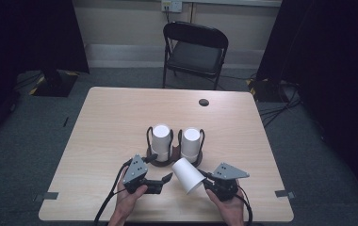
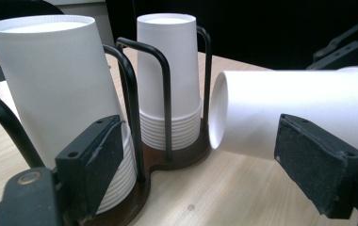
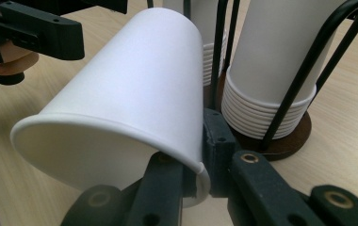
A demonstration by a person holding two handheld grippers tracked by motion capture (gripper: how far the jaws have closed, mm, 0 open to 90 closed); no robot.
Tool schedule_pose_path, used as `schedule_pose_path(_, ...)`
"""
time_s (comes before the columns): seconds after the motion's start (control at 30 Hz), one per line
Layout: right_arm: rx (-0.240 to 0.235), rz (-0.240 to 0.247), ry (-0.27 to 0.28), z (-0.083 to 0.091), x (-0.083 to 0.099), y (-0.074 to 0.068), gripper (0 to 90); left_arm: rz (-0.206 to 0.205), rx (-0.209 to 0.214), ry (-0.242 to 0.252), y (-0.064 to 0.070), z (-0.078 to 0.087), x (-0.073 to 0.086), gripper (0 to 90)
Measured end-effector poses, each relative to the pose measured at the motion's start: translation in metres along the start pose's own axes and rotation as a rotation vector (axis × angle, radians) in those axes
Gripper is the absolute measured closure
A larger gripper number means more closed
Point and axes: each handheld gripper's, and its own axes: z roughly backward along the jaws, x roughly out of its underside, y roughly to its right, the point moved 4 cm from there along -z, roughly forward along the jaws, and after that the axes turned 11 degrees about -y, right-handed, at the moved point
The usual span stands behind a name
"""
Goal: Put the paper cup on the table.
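A dark cup holder [image 1: 162,163] with black wire loops stands mid-table and carries two upside-down stacks of white paper cups [image 1: 160,140] [image 1: 191,143]. My right gripper [image 1: 203,181] is shut on the rim of a single white cup [image 1: 186,175], which is tilted with its base toward the holder. In the right gripper view that cup [image 3: 134,94] is pinched at its wide rim between the jaws [image 3: 200,157], beside the holder [image 3: 290,136]. My left gripper [image 1: 163,175] is open just left of the cup. In its view [image 2: 205,165] the cup [image 2: 290,117] lies sideways before the stacks [image 2: 59,84] [image 2: 170,80].
The light wooden table [image 1: 111,117] has a round cable hole [image 1: 204,102] at the back right. A black folding chair [image 1: 196,47] stands beyond the far edge. Tape strips [image 1: 46,195] [image 1: 283,193] mark the front corners. Dark curtains hang on both sides.
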Motion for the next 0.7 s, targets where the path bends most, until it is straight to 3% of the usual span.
schedule_pose_path(0.17,-0.015,-0.017,-0.051,0.000,-0.001,0.004,85.6,-0.033,-0.029,-0.029,0.004,-0.002,0.001,16.3)
schedule_pose_path(0.3,-0.026,-0.043,-0.105,-0.001,-0.004,0.009,85.6,-0.032,0.008,-0.014,0.006,-0.001,0.000,15.9)
schedule_pose_path(0.43,-0.042,-0.051,-0.116,0.001,-0.008,0.013,85.4,-0.043,0.020,-0.036,0.009,-0.006,0.004,16.1)
schedule_pose_path(0.53,-0.055,-0.061,-0.131,0.003,-0.010,0.015,85.4,-0.045,0.058,-0.050,0.015,-0.006,0.005,16.1)
schedule_pose_path(0.7,-0.076,-0.062,-0.188,0.006,-0.012,0.018,85.4,-0.090,0.020,-0.067,0.020,-0.009,0.004,16.3)
